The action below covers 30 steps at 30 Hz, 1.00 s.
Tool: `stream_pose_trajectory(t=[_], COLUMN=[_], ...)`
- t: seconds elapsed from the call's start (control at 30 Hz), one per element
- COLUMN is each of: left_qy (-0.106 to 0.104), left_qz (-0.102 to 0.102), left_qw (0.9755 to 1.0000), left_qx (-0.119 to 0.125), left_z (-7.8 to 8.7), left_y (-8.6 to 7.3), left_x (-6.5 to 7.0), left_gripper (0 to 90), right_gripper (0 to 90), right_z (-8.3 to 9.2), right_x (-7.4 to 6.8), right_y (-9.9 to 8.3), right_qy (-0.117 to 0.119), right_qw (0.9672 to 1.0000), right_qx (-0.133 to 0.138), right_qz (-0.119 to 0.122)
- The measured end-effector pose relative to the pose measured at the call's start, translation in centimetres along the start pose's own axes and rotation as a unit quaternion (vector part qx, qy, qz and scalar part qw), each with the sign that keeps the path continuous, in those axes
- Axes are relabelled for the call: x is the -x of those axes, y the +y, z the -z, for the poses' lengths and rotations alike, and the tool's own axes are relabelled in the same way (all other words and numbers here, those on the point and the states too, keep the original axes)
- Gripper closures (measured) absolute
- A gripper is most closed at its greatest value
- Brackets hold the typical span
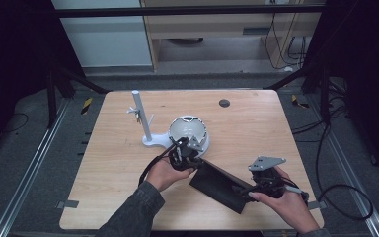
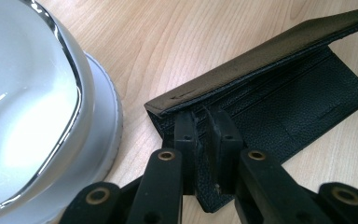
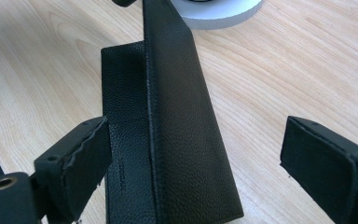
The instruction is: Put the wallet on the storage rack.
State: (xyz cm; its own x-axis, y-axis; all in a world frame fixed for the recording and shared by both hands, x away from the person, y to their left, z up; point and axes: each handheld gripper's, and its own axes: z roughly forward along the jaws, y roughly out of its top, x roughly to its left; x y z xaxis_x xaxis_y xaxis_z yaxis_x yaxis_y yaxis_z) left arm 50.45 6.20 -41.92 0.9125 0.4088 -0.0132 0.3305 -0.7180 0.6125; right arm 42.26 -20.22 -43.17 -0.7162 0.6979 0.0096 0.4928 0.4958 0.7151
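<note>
A person's two forearms reach in from the near edge of one light wooden table (image 1: 256, 123), each hand holding one black two-jaw gripper. One black leather wallet (image 1: 219, 185) lies half open on the table between them, near the front edge, one flap flat on the wood and the other raised at an angle. The left gripper (image 2: 205, 135) is clamped on the wallet: its two jaws stand almost together, pinching the corner of the lower flap by the fold. The right gripper (image 3: 193, 163) has its two jaws spread wide, one on each side of the wallet's other end; the left-hand pad sits very near the leather, though whether it touches is hard to tell, and the other pad stands well clear. Just beyond the left gripper sits one round white bowl (image 1: 188, 129) with a chrome rim, on a white base. One white upright post (image 1: 142, 118) rises from that base. One small dark disc (image 1: 224, 103) lies near the table's far edge.
</note>
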Motion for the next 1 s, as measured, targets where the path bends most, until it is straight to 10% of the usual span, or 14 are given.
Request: stream_pose_trajectory(t=[1.0], left_qy=[0.0], left_qz=[0.005], left_qw=[1.0], left_qx=[0.0], left_z=[-0.7], left_y=[1.0], left_x=[-0.4], left_gripper=[82.0], right_gripper=[28.6], right_z=[-1.3], right_x=[0.9], right_y=[2.1], right_qy=[0.002], right_qw=[0.996], right_qx=[-0.071], right_qz=[0.054])
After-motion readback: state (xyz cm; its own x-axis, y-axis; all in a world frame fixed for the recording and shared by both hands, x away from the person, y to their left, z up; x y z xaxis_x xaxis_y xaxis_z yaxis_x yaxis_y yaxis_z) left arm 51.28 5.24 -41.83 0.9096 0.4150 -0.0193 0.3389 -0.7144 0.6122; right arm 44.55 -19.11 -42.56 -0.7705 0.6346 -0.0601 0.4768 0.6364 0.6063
